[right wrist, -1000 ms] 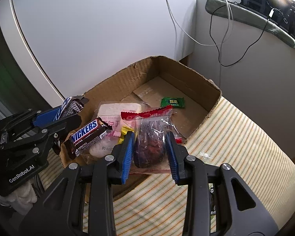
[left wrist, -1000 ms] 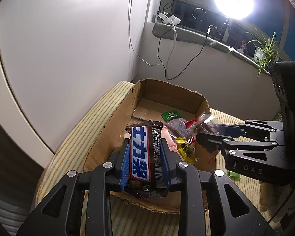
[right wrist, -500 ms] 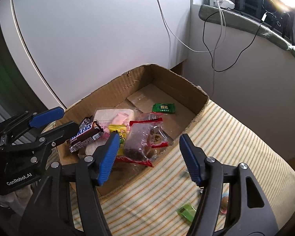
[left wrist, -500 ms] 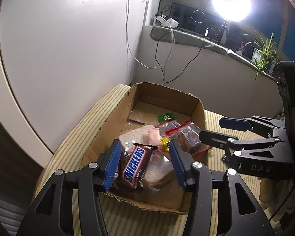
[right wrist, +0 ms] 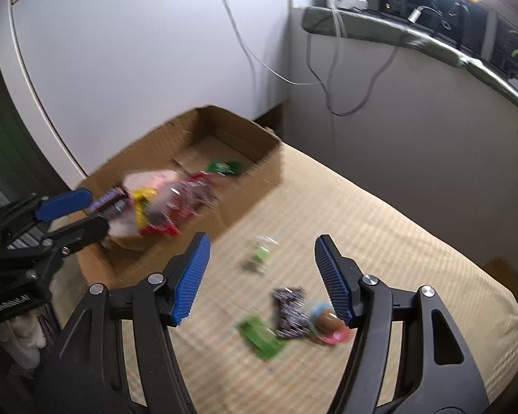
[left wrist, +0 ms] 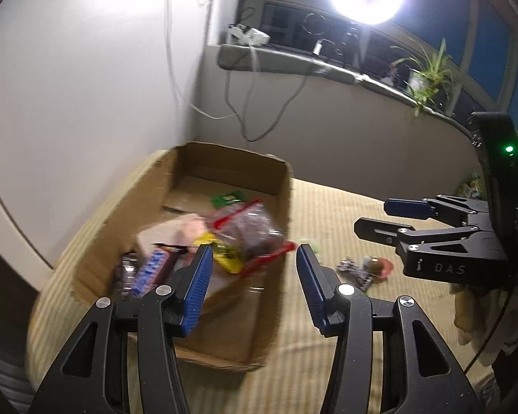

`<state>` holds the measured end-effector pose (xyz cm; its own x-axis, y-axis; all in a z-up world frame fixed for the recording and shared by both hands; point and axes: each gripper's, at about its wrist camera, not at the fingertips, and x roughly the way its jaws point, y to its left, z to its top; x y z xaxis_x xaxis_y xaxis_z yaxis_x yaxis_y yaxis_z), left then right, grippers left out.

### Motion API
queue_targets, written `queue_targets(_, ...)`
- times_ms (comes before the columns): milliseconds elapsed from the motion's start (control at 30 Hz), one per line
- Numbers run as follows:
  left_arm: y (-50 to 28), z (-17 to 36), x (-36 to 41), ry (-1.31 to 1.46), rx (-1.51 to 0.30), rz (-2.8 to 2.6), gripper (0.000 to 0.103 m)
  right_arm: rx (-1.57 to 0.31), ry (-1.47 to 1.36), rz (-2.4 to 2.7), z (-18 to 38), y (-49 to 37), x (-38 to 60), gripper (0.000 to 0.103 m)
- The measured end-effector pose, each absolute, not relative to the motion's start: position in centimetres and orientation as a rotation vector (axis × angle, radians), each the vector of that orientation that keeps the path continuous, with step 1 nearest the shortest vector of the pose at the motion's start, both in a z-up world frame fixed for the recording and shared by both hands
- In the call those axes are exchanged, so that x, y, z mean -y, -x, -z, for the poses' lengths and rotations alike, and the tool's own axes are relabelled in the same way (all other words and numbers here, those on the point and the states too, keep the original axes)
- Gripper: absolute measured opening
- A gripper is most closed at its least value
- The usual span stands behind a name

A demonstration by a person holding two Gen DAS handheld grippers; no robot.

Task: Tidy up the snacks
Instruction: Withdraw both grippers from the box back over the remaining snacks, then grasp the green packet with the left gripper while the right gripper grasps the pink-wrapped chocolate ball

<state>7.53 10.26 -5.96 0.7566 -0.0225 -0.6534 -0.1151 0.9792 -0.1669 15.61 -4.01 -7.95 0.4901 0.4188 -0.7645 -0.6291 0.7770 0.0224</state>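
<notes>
**Supporting surface: striped bed and items resting on it**

A bed (right wrist: 380,227) with a beige, finely striped cover carries everything. An open cardboard box (right wrist: 255,189) sits on it near the white wall. On the bare cover beside the box lie loose snacks: a flat green packet (right wrist: 262,336), a dark patterned wrapper (right wrist: 290,307) touching a round brown-and-pink sweet (right wrist: 328,324), and a small pale green piece (right wrist: 260,253) nearer the box. Motion blur obscures finer detail.
</notes>
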Motion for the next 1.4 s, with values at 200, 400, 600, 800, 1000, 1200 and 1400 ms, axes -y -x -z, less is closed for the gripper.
queue_targets(200,-8.2,6.5,-6.9,0.184,-0.734,0.019,0.041,-0.889,0.269,-0.600,9.6,-16.9,7.5,0.066)
queue_targets(400,-8.6,8.0,-3.6,0.155,-0.783,0.093,0.038,-0.924,0.278,-0.588,11.0,-17.6,9.4,0.066)
queue_targets(600,-9.5,10.1,-1.1,0.131,-0.854,0.153,0.038,-0.964,0.286,-0.584,12.9,-17.9,10.7,0.066)
queue_targets(800,-11.0,12.3,0.5,0.089,-0.910,0.177,0.050,-0.990,0.300,-0.589,14.7,-17.9,11.5,0.066)
queue_targets(1000,-11.9,13.3,1.4,0.052,-0.930,0.182,0.050,-1.001,0.309,-0.599,15.5,-17.9,11.5,0.066)
queue_targets(1200,-12.5,14.1,1.9,0.029,-0.939,0.172,0.050,-1.013,0.326,-0.599,16.2,-18.2,10.9,0.066)
queue_targets(1400,-12.7,14.5,2.5,-0.016,-0.915,0.166,0.049,-1.009,0.347,-0.585,16.7,-18.4,10.4,0.058)
